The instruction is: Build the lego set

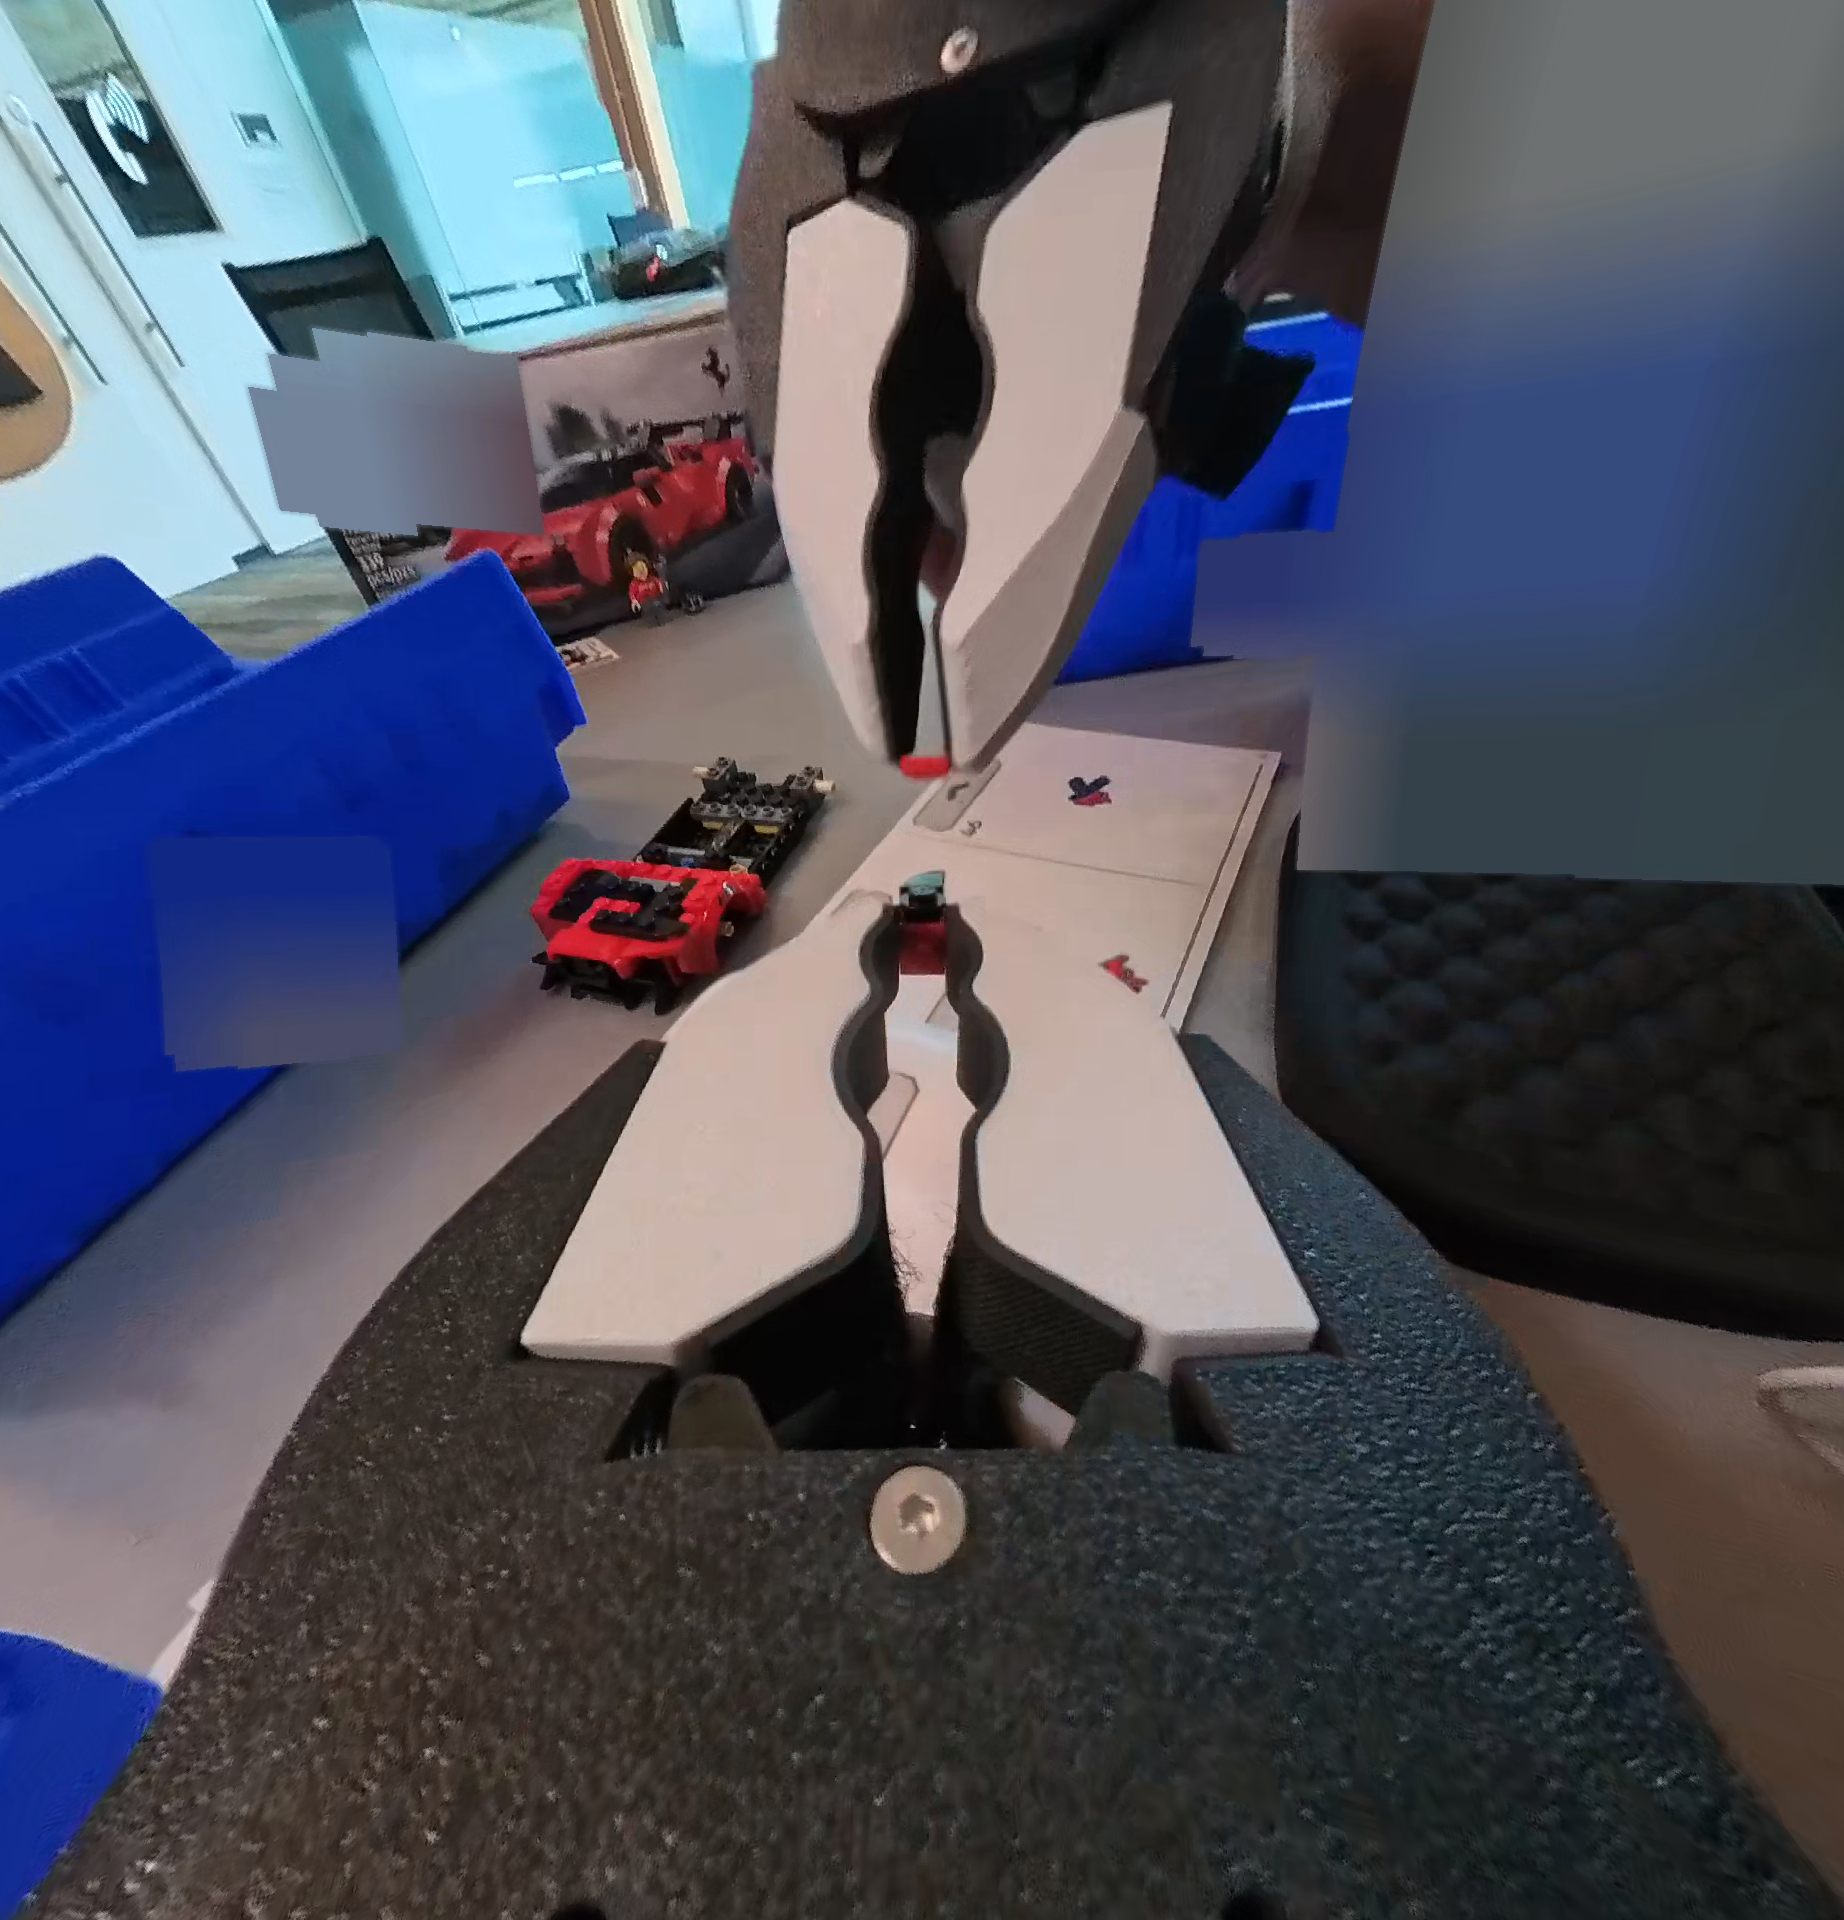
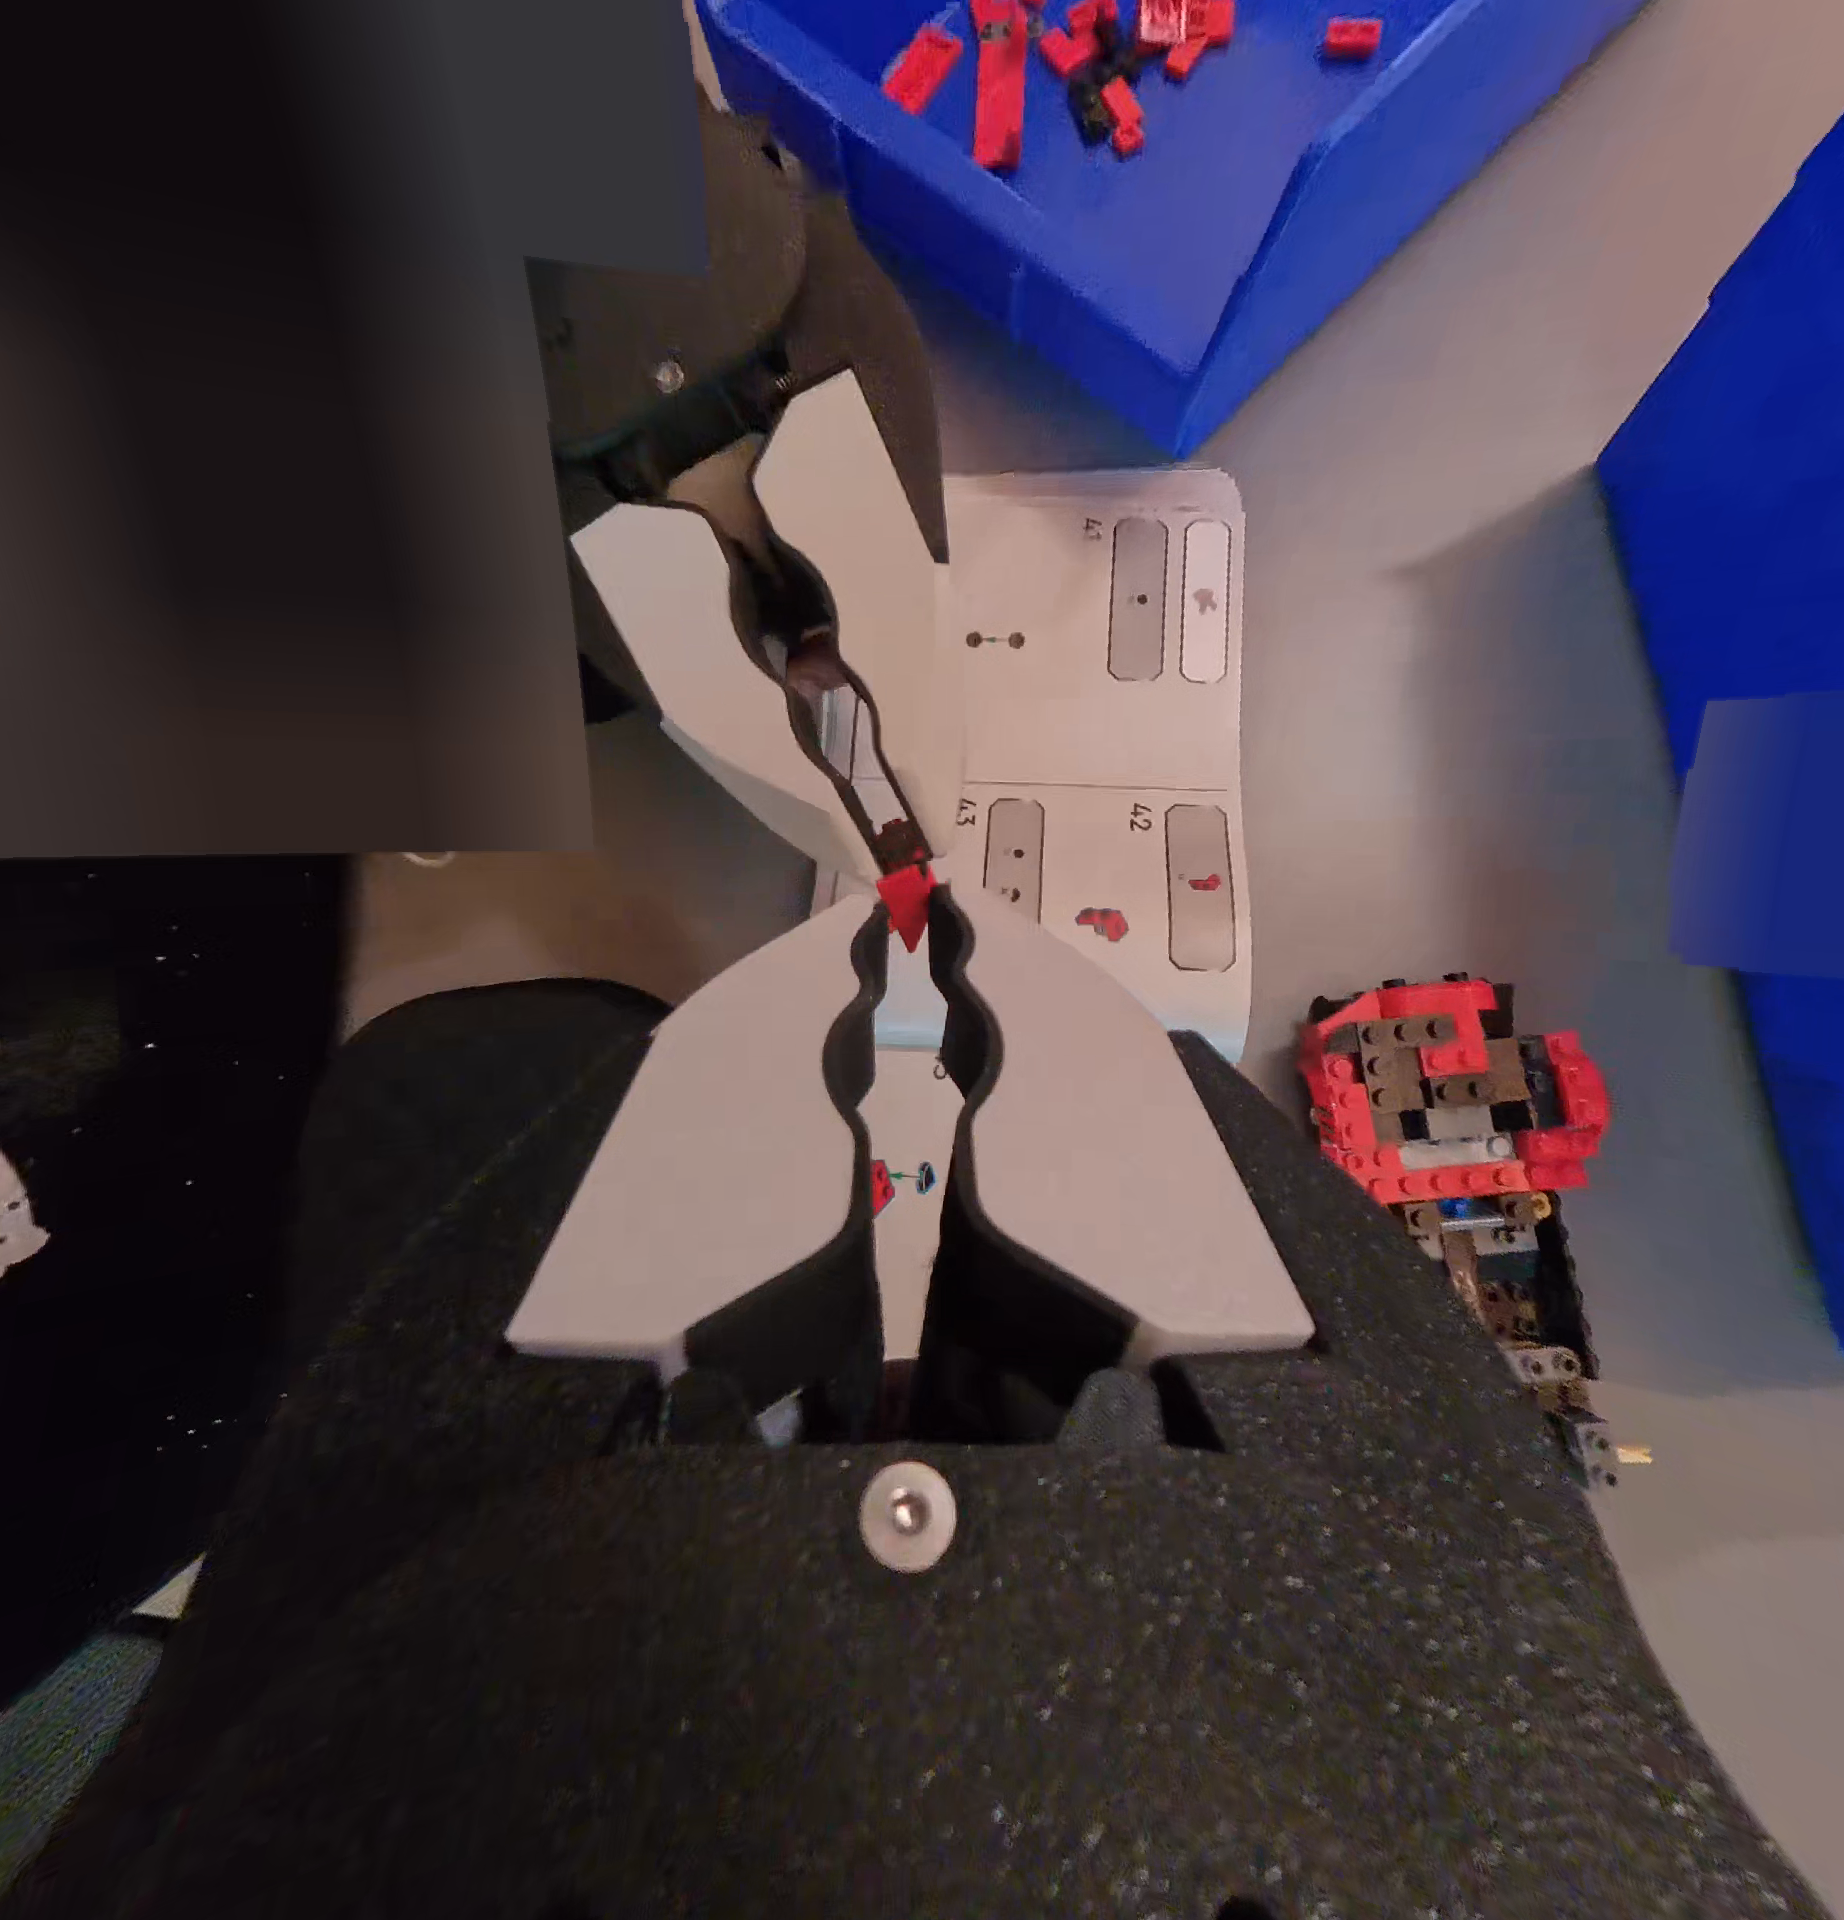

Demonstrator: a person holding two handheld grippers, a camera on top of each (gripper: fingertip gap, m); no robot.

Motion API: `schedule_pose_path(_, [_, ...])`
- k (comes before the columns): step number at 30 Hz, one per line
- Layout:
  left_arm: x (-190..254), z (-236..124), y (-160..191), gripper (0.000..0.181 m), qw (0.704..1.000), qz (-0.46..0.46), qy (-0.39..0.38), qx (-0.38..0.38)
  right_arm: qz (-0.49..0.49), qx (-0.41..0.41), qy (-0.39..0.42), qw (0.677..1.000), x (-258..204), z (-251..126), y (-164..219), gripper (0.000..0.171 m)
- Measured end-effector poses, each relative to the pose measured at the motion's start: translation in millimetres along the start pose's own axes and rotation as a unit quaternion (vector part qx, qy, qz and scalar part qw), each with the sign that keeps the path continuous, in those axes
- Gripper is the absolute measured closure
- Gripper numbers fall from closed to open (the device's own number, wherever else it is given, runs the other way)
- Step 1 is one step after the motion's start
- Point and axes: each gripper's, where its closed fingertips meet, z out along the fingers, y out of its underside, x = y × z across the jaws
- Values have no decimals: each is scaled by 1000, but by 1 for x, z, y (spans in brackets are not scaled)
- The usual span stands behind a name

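Several red bricks (image 2: 1001, 78), blue bin (image 2: 1240, 260)

From my left wrist view, my fingers (image 1: 793, 997) cover most of the small red piece (image 1: 920, 948). The instruction booklet (image 2: 1094, 727) lies partly hidden under both grippers. The picture's top edge cuts off the blue bin (image 2: 1053, 270), and the half-built car (image 2: 1458, 1132) looks blurred.

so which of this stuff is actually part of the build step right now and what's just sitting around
In use:
left hand-held gripper with red sub-assembly
right hand-held gripper with small red piece
instruction booklet

Lying about:
half-built car
parts bin
set box
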Motion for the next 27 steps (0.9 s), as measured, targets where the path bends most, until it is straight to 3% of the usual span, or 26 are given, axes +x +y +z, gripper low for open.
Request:
schedule_pose_path(12, [0, -5, -13, 174, 999, 18, -14, 31, 11, -102, 33, 994, -6, 9, -7, 163])
schedule_pose_path(27, [2, -6, -14, 174, 999, 12, -9, 35, 3, -136, 52, 989, -9, 9, -9, 163])
